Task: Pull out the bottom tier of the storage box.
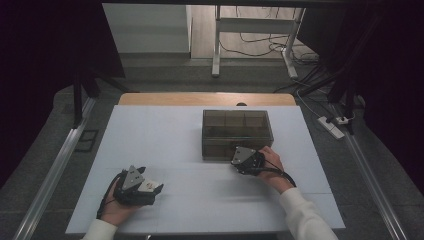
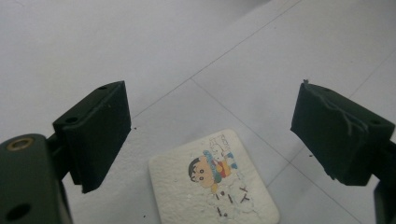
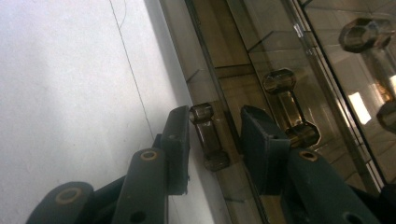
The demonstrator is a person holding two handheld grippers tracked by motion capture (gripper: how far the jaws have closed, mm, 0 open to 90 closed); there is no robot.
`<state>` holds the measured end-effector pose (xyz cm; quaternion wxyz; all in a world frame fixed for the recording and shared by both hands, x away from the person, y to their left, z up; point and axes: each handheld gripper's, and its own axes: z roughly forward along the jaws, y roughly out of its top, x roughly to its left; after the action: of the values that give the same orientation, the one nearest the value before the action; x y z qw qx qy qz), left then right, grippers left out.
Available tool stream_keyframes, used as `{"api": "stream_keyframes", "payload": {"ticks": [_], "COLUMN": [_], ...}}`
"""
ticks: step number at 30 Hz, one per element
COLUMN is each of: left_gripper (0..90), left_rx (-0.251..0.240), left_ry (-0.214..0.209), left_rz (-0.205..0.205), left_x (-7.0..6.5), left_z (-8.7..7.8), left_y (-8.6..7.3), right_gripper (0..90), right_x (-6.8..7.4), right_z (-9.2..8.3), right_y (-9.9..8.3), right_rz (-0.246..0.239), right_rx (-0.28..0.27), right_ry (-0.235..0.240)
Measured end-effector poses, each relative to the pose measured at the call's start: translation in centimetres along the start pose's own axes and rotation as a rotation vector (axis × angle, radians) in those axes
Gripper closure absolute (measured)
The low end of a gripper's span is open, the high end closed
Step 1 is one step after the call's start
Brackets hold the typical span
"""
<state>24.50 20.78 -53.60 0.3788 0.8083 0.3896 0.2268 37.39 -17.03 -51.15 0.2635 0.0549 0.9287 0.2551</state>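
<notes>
Right tongs (image 3: 215, 135) sat at the near wall of the smoky clear box (image 1: 237, 134), mid-surface. Jaws were part closed around a small handle (image 3: 210, 137) on the box; left pad touched the knob end, right pad looked just off it. Left tongs (image 2: 210, 135) were wide open, gripping nothing, low over a white cartoon coaster (image 2: 212, 184) lying flat on the white surface (image 1: 200, 195), front left.

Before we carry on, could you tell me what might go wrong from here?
The right gripper straddles the small handle on the smoky clear box with gaps either side; it may slip off when pulled. The left gripper stands wide over the flat cartoon coaster, which looks hard to pinch.
</notes>
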Motion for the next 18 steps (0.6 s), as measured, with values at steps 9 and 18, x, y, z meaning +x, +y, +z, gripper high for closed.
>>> {"api": "stream_keyframes", "payload": {"ticks": [9, 18], "left_gripper": [12.0, 12.0], "left_rx": [0.004, 0.005], "left_ry": [0.0, 0.001], "left_rz": [0.0, 0.001], "left_x": [0.03, 0.0], "left_z": [0.04, 0.04], "left_y": [-0.02, -0.02], "right_gripper": [62.7, 63.9], "right_x": [0.18, 0.21], "right_z": [0.15, 0.0], "right_y": [0.0, -0.01], "right_rz": [-0.006, -0.032], "right_rx": [0.003, 0.007], "right_ry": [-0.003, 0.014]}}
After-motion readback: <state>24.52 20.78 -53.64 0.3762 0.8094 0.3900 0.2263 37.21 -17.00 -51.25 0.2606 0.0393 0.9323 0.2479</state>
